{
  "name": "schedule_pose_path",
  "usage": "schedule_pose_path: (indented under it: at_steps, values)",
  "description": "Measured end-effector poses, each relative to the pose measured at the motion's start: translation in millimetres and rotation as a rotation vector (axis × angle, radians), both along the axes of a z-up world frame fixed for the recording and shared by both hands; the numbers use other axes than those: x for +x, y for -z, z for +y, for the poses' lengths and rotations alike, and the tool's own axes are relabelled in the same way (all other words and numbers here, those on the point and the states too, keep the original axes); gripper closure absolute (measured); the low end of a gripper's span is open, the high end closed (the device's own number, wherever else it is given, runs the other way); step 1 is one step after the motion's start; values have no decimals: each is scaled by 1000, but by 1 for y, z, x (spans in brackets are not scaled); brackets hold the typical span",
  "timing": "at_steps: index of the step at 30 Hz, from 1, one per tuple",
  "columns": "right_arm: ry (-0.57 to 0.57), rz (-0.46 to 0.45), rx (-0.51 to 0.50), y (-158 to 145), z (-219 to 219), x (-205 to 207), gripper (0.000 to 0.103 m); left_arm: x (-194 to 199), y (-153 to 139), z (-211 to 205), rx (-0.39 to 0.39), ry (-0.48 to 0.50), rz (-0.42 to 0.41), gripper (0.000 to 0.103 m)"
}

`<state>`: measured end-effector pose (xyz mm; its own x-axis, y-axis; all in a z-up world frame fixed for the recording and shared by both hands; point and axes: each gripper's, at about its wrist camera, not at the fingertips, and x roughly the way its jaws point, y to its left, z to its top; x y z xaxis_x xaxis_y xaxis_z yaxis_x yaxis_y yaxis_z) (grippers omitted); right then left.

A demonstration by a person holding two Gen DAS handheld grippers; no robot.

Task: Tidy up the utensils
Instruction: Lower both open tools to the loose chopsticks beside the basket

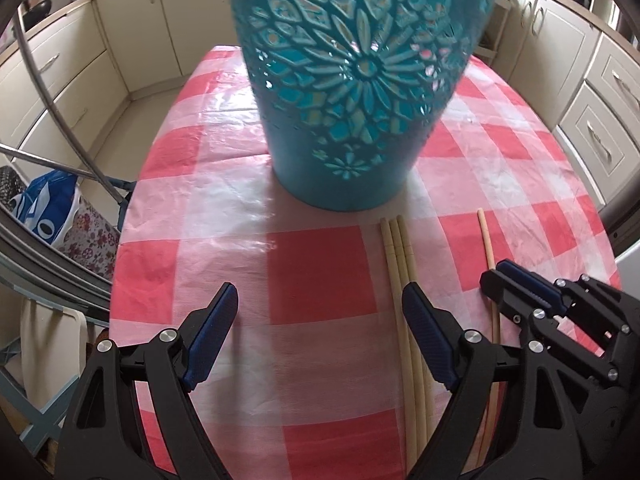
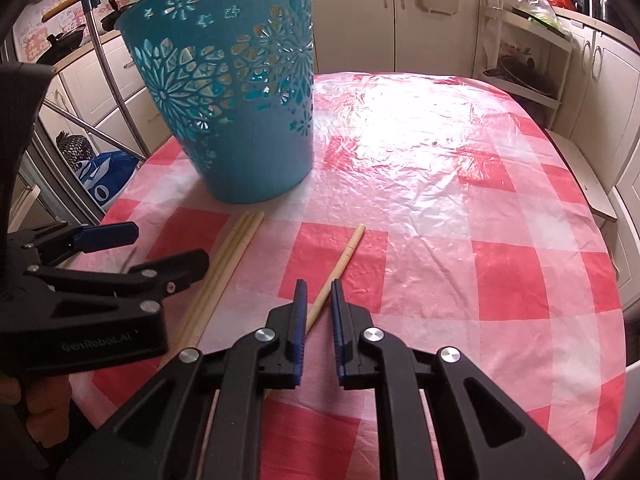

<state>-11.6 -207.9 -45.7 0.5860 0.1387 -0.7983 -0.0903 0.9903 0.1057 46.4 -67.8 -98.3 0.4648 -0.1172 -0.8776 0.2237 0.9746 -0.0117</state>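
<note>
Teal basket (image 2: 236,92) waits while the single chopstick (image 2: 342,262) gets picked up first.
On the checked tabletop (image 2: 460,200), three chopsticks (image 1: 396,248) lie bunched just before the basket, the single one apart to their right. Right gripper (image 2: 320,296) has its fingers narrowed around that stick; left gripper (image 1: 320,308) hangs wide beside the bunch, holding nothing. Next, I judge: lift and tip it over the rim.

Black grippers (image 2: 319,292), blue-padded jaws, silver screws.
</note>
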Motion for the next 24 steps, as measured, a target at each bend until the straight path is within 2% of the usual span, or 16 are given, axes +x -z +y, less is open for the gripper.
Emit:
schedule_pose_path:
  at_steps: [9,11,14,16,18,21,24]
  values:
    - [25,2,6,0,-8,1,90,1,4,-5,41,-4,-9,23]
    - [30,-1,4,0,-8,3,90,0,3,-7,39,6,-20,28]
    - [15,-1,0,0,-5,4,90,-2,1,-12,31,38,-42,52]
    - [-30,4,-2,-1,2,4,91,-3,0,-15,18,68,-46,80]
    - [-81,15,7,-2,9,4,91,-3,-1,-15,-8,84,-37,92]
    - [-87,29,5,-2,10,5,91,-1,-1,-9,-37,76,-17,93]
    - [-59,34,2,-2,7,11,88,0,-1,-8,-21,81,-15,93]
